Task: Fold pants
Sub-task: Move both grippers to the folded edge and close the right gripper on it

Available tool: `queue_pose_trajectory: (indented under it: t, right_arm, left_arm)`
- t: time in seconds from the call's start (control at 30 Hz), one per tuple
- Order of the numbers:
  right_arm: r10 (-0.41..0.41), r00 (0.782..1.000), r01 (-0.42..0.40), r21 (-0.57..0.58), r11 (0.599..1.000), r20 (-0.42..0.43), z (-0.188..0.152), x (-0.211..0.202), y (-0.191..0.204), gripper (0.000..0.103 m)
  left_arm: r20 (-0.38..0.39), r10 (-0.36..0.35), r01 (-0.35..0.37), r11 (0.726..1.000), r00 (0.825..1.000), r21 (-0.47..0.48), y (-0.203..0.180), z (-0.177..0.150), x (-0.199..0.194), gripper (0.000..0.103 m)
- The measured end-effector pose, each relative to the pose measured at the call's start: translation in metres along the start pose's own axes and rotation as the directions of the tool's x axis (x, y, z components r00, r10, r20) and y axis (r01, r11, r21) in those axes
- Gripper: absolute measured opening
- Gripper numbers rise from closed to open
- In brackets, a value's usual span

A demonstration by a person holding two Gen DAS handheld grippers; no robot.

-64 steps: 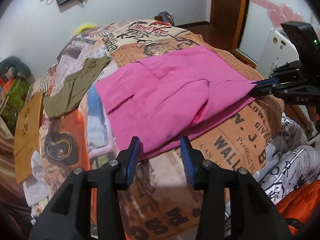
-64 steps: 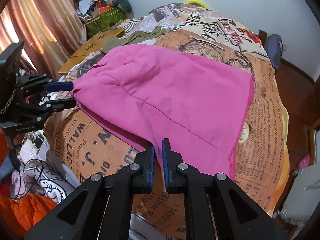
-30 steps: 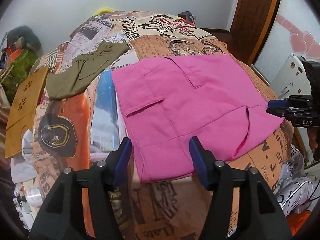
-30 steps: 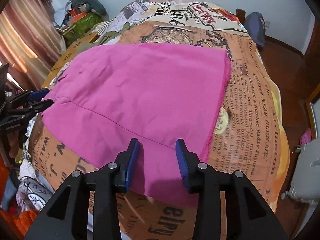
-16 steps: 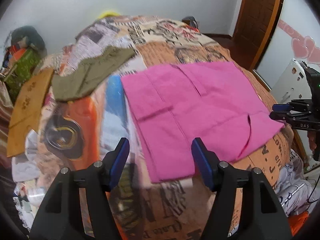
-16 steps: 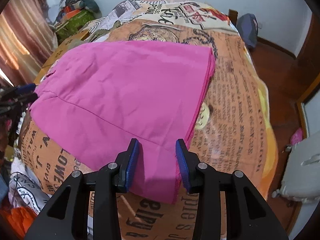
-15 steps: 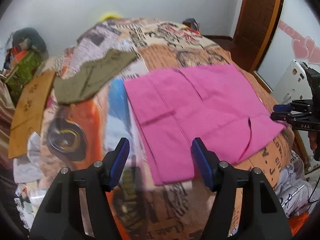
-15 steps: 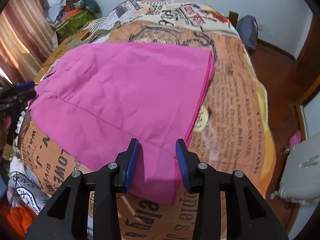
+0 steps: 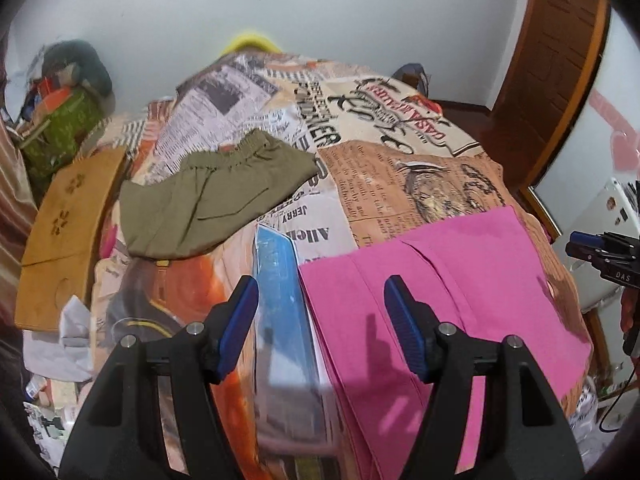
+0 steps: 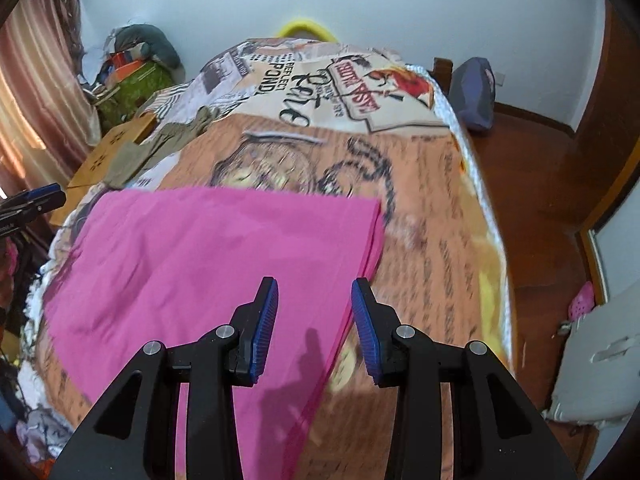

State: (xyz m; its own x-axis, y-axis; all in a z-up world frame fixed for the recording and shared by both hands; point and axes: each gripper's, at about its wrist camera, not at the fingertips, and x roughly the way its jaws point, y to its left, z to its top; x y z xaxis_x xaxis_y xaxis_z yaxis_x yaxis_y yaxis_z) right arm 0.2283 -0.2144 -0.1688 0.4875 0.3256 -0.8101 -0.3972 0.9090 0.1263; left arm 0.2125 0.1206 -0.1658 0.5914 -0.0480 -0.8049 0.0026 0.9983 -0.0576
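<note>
Pink pants (image 9: 448, 300) lie folded flat on the newspaper-print bedspread (image 9: 400, 184), at the near right of the bed in the left wrist view. They also show in the right wrist view (image 10: 208, 256), with their right edge just ahead of my right gripper. My left gripper (image 9: 322, 320) is open and empty above the pants' left edge. My right gripper (image 10: 314, 320) is open and empty above the pants' right edge. Each gripper also appears at the edge of the other's view, the right one (image 9: 592, 246) and the left one (image 10: 36, 200).
Olive-green shorts (image 9: 208, 200) lie at the far left of the bed. A brown cardboard sheet (image 9: 60, 236) rests at the bed's left side. Cluttered bags (image 9: 60, 120) fill the far left corner. A wooden door (image 9: 552, 72) stands to the right, and a grey-blue bag (image 10: 474, 92) leans against the back wall.
Both grippers have let go of the pink pants and opened. Both have lifted and pulled back, tilting up toward the far wall. The pants now lie flat on the bed.
</note>
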Motion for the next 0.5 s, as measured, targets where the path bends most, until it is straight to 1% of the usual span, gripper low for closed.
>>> queue_pose_trajectory:
  t: [0.13,0.3,0.4,0.47,0.5]
  right_arm:
    - [-0.011,1.000,0.011,0.000,1.000,-0.007,0.017,0.019,-0.010,0.035]
    - [-0.018,0.999,0.018,0.017,1.000,-0.034,0.029,0.048,-0.021,0.035]
    - [-0.026,0.998,0.027,0.018,0.999,-0.058,0.033,0.068,-0.025,0.035]
    - [-0.027,0.997,0.028,0.021,0.999,-0.078,0.032,0.081,-0.029,0.039]
    - [-0.021,0.996,0.023,0.027,0.999,-0.088,0.031,0.088,-0.031,0.039]
  left_arm:
    - [-0.054,-0.008,0.006,1.000,0.998,-0.023,0.007,0.013,0.030,0.065]
    - [-0.112,-0.021,0.015,0.998,0.994,-0.053,0.014,0.022,0.065,0.065]
    - [-0.135,-0.008,0.004,1.000,0.991,-0.027,0.010,0.017,0.083,0.065]
    - [-0.158,-0.009,0.008,1.000,0.987,-0.006,0.006,0.010,0.093,0.066]
    - [-0.147,-0.018,0.016,1.000,0.989,-0.010,0.005,0.006,0.094,0.066]
